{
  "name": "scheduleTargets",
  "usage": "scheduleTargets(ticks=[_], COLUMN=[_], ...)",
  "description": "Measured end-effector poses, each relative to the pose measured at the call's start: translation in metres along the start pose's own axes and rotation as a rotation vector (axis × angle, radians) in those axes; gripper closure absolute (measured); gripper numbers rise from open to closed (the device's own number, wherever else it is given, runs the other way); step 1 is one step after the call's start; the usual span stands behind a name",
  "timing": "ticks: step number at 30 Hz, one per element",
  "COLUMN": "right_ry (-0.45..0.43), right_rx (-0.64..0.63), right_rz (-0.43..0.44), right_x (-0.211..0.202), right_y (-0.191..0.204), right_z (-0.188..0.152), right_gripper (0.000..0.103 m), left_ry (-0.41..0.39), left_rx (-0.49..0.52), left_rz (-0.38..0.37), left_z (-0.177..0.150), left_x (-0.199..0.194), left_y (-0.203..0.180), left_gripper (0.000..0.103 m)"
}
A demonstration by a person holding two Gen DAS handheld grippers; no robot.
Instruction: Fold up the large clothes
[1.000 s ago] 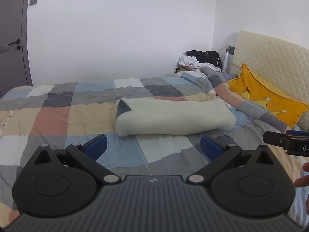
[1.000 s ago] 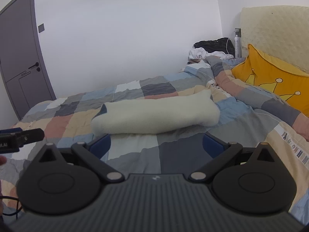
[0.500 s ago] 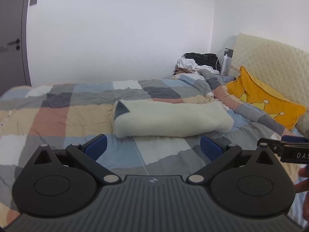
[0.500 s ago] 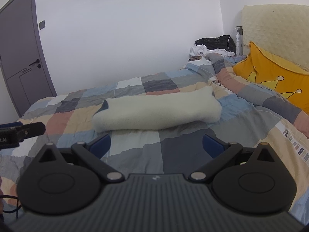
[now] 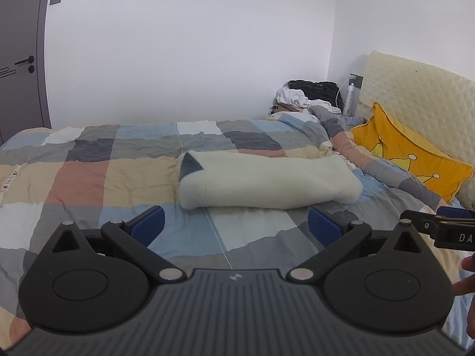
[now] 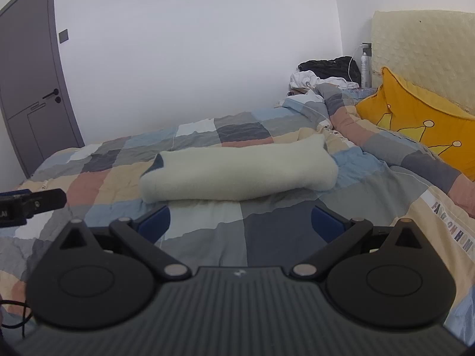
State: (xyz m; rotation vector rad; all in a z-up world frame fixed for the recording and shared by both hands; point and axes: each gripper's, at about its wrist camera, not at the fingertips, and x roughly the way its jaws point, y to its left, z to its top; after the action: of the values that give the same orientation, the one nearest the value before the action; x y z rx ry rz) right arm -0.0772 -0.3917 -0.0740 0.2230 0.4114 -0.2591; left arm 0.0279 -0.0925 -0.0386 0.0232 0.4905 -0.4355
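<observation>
A cream fleece garment point(image 5: 267, 182) lies folded into a long roll across the checked quilt point(image 5: 89, 178), with a dark grey collar corner point(image 5: 190, 166) at its left end. It also shows in the right wrist view point(image 6: 237, 175). My left gripper point(image 5: 236, 227) is open and empty, held above the quilt just in front of the roll. My right gripper point(image 6: 242, 222) is open and empty, also just short of the roll. Each gripper's tip shows at the edge of the other's view.
A yellow crown cushion point(image 5: 412, 154) leans on the padded headboard point(image 5: 415, 89) at the right. A heap of dark and white clothes point(image 5: 308, 92) and a spray bottle point(image 5: 349, 99) sit at the far corner. A grey door point(image 6: 26, 95) stands at the left.
Both grippers have drawn back and risen a little from the folded garment, so it looks slightly farther away. The garment has not moved.
</observation>
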Motion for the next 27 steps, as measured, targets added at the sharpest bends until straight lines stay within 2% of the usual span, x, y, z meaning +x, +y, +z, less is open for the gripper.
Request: scheduleTargets(ticks=[27], right_ry=[-0.008], right_rx=[-0.044], right_rz=[0.001], right_x=[0.0053], right_y=[0.0020], right_z=[0.0043], right_gripper=[0.000], left_ry=[-0.003], left_rx=[0.011], left_rz=[0.006], left_z=[-0.0012], left_x=[-0.0016], left_y=[0.0010], left_gripper=[0.000])
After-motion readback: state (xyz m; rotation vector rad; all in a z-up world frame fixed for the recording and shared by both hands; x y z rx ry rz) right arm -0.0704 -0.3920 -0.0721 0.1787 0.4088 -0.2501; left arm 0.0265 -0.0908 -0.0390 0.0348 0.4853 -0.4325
